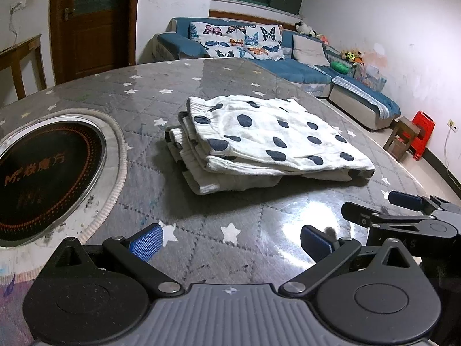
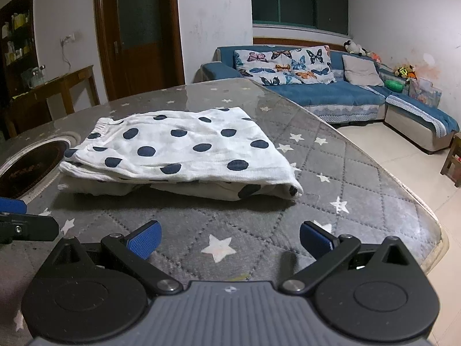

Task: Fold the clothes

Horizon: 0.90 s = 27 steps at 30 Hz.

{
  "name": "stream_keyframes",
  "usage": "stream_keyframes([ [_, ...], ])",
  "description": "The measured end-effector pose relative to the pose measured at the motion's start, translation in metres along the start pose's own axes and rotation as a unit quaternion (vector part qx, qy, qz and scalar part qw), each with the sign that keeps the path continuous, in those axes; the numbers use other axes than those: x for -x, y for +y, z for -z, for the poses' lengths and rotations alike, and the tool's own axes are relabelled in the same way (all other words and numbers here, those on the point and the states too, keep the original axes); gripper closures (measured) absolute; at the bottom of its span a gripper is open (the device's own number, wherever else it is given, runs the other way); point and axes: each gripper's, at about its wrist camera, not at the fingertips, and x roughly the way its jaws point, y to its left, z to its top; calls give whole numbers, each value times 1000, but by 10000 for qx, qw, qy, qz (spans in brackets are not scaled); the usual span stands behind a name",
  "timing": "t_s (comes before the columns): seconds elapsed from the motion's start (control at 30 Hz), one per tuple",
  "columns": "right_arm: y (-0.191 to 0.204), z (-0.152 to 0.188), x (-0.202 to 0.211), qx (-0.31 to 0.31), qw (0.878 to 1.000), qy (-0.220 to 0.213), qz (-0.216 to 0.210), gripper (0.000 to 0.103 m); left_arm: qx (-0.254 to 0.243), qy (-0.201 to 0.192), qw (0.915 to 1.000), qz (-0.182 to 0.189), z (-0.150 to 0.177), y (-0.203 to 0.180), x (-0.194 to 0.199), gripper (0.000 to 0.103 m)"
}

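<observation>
A white garment with dark blue polka dots (image 1: 259, 141) lies folded in a flat stack on the grey star-patterned table top (image 1: 201, 230). It also shows in the right wrist view (image 2: 178, 152). My left gripper (image 1: 230, 243) is open and empty, hovering over the table in front of the garment. My right gripper (image 2: 229, 240) is open and empty, also short of the garment. The right gripper shows at the right edge of the left wrist view (image 1: 409, 210), and one blue pad of the left gripper's fingers (image 2: 11, 206) shows at the left edge of the right wrist view.
A round black induction cooktop (image 1: 49, 170) is set into the table left of the garment. The table's glass edge (image 2: 403, 190) curves close on the right. Beyond stand a blue sofa (image 1: 288, 63), a wooden door (image 1: 92, 20) and a red stool (image 1: 422, 132).
</observation>
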Motion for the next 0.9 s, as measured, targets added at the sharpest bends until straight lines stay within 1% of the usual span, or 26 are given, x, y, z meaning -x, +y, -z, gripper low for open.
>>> stream_keyframes([
  [0.3,-3,-3,-6,29,10000,59,46,0,-146,63,9999,-59,-5,-4,-7,0],
  [0.9,-5,-10,-14,81,9998,118,112,0,-241,154,9995,-124,-10,-2,-19,0],
])
